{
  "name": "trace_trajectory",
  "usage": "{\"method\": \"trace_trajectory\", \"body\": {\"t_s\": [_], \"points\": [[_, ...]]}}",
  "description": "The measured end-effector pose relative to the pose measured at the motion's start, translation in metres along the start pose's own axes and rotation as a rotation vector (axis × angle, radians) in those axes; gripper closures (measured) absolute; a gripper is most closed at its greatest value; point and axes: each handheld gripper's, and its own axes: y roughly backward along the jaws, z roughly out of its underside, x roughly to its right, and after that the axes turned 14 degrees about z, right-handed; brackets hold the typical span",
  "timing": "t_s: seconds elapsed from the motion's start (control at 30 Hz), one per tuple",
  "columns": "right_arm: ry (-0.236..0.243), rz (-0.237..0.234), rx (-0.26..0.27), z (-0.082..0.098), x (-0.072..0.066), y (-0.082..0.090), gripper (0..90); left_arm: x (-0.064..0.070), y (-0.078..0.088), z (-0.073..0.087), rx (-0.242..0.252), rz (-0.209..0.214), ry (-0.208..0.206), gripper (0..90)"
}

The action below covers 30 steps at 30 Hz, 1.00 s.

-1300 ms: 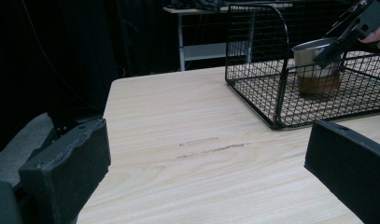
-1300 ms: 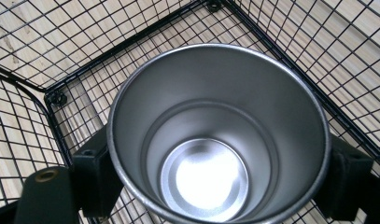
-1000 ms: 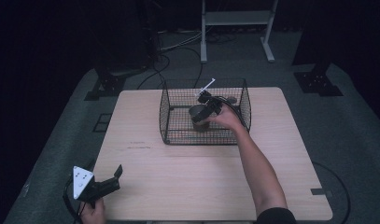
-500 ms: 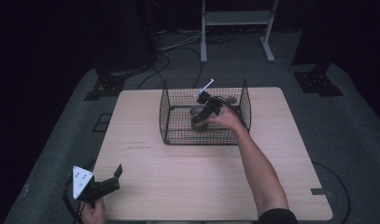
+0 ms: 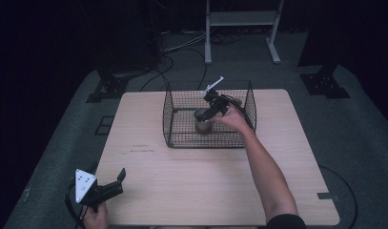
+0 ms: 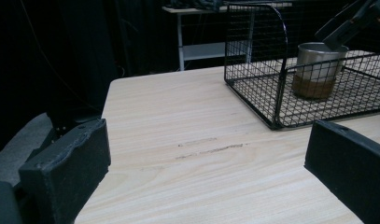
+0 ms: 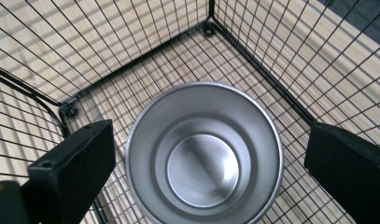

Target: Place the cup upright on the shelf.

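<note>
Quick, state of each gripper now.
Left gripper: open, holding nothing.
Right gripper: jaws just opened, standing clear either side of the steel cup.

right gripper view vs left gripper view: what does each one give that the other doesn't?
Right gripper view: looks straight down into the metal cup, showing its empty shiny inside and the right gripper with jaws open on either side of the rim, clear of it; they have just been opening. Left gripper view: the cup's outer wall with its brown lower band, a scuff mark on the table, and the left gripper open over bare wood. Both: the cup standing upright inside the wire basket.
</note>
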Motion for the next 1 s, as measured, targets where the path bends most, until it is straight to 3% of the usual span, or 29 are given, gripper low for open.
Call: {"method": "trace_trajectory", "body": {"t_s": [0.43, 1.0], "points": [[-0.011, -0.029, 0.086, -0.007, -0.004, 0.022, 1.7, -0.001, -0.004, 0.0, 0.0, 0.0, 0.001, 0.0], [-0.028, 0.0, 0.126, -0.007, -0.004, 0.049, 1.8, 0.002, -0.006, 0.0, -0.007, 0.016, 0.0, 0.0]]}}
